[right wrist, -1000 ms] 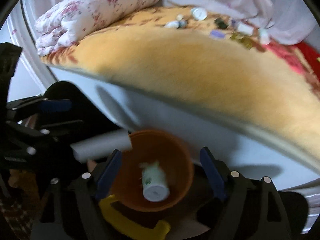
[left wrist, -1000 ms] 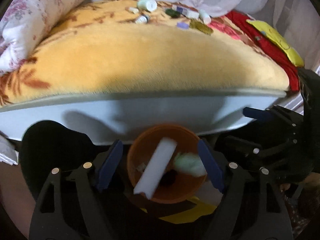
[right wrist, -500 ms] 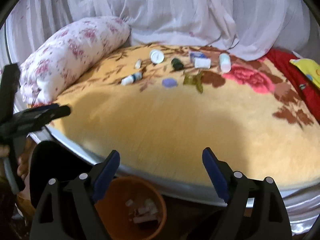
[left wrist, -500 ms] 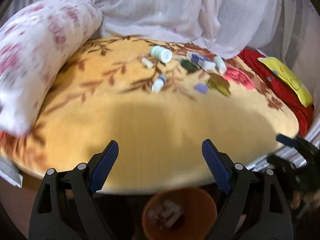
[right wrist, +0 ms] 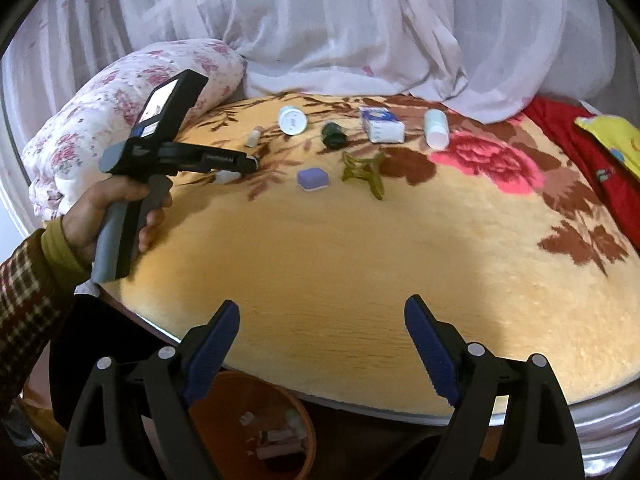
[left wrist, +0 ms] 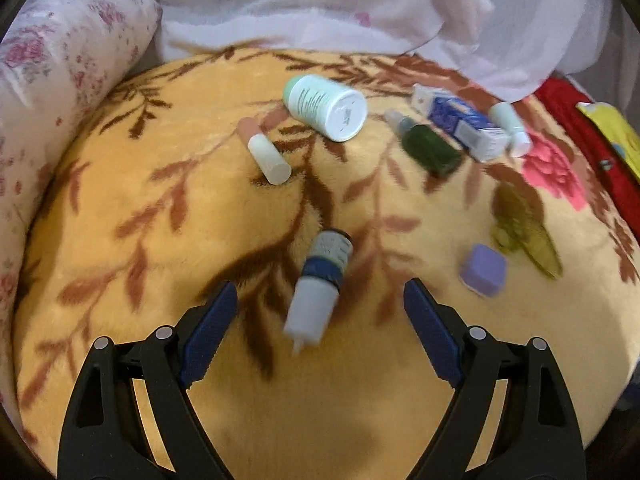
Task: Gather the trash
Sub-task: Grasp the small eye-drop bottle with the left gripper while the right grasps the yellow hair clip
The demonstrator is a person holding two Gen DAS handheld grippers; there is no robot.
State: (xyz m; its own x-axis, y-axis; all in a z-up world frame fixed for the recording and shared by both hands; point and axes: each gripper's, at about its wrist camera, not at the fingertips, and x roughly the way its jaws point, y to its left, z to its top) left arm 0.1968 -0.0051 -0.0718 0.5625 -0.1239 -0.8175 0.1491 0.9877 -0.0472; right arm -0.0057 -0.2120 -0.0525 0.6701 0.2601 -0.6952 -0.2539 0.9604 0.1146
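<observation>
Trash lies on the yellow floral blanket (left wrist: 160,240). A small white dropper bottle with a blue band (left wrist: 318,280) rests just ahead of my left gripper (left wrist: 320,286), whose wide jaws are closing slightly and touch nothing. Farther off are a mint jar (left wrist: 326,106), a lip-balm tube (left wrist: 266,152), a green bottle (left wrist: 428,146), a blue-white box (left wrist: 460,122), a purple block (left wrist: 483,270) and an olive hair clip (left wrist: 524,232). My right gripper (right wrist: 322,308) hangs open and empty over the bed's near edge. Below it stands the orange bin (right wrist: 212,440) with scraps inside.
A flowered pillow (right wrist: 100,120) lines the left side and a white curtain (right wrist: 340,40) drapes the back. Red cloth (right wrist: 580,140) with a yellow item (right wrist: 612,136) lies at the right. A hand (right wrist: 116,208) in a plaid sleeve holds the left tool.
Both grippers swung up from over the orange bin to the bed. The left one moved far forward to the dropper bottle. The right one stopped near the bed's edge.
</observation>
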